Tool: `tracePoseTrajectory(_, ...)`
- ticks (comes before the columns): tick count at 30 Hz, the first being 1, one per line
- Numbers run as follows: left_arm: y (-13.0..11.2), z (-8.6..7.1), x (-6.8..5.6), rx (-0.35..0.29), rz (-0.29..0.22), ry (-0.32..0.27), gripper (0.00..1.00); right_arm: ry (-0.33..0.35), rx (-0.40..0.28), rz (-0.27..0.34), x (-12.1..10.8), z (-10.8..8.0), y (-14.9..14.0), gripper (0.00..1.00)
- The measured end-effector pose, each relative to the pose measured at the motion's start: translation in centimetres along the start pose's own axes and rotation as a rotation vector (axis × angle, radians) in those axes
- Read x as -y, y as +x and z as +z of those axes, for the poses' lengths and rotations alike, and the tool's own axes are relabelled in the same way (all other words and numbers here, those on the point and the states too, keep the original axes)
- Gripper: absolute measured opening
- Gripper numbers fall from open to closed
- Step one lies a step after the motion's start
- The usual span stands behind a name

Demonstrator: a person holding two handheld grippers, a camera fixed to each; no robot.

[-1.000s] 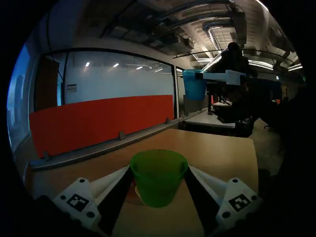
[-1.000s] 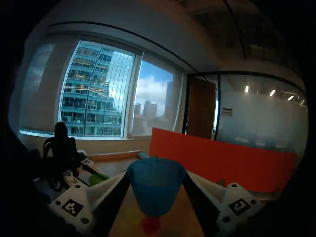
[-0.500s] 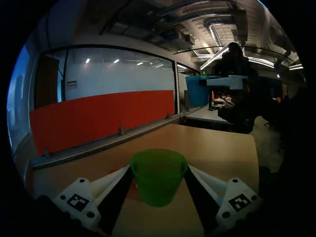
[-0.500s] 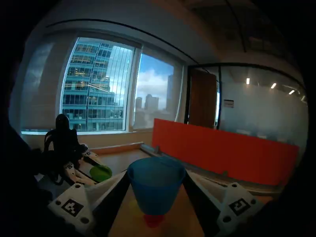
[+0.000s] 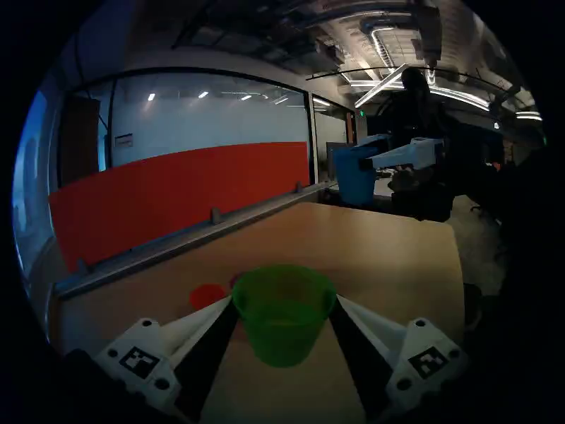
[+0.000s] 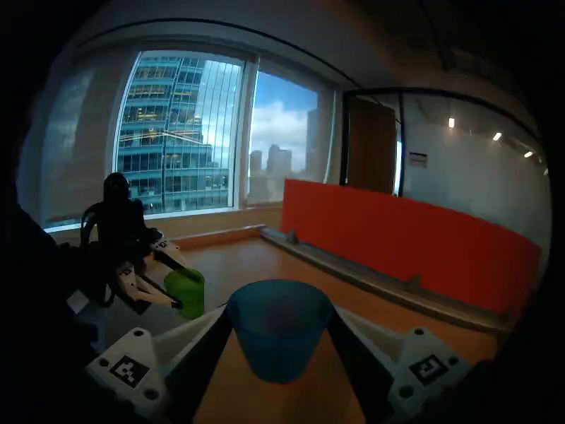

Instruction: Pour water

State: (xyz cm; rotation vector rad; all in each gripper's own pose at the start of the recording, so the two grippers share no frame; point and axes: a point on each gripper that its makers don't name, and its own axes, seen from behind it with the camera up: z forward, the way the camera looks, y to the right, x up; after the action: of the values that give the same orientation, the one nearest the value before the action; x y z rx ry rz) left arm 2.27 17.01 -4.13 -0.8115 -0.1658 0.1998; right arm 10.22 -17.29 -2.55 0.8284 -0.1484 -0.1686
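Left gripper view: the left gripper (image 5: 283, 311) pinches a translucent green plastic cup (image 5: 284, 321) upright between its white fingers (image 5: 201, 332), over the wooden tabletop (image 5: 381, 247). A small red round object (image 5: 207, 293) lies on the tabletop just beyond one finger, before an orange-red partition panel (image 5: 176, 184). Farther off, the right gripper (image 5: 367, 162) clamps an upright blue plastic cup (image 5: 353, 185) near the tabletop's far end. Right gripper view: the blue plastic cup sits pinched between both near fingers, above the tabletop; the green cup, gripped by the left gripper, is low at the left, before a large window (image 6: 183, 134).
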Motion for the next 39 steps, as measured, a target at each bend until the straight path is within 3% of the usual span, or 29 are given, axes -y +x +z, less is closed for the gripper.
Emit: tracePoseTrajectory(39, -7.8, 0.9, -1.0, 0.266, 0.015, -0.054, 0.86, 0.112, 0.333, 0.013, 2.8, 1.5, -14.4, 0.93)
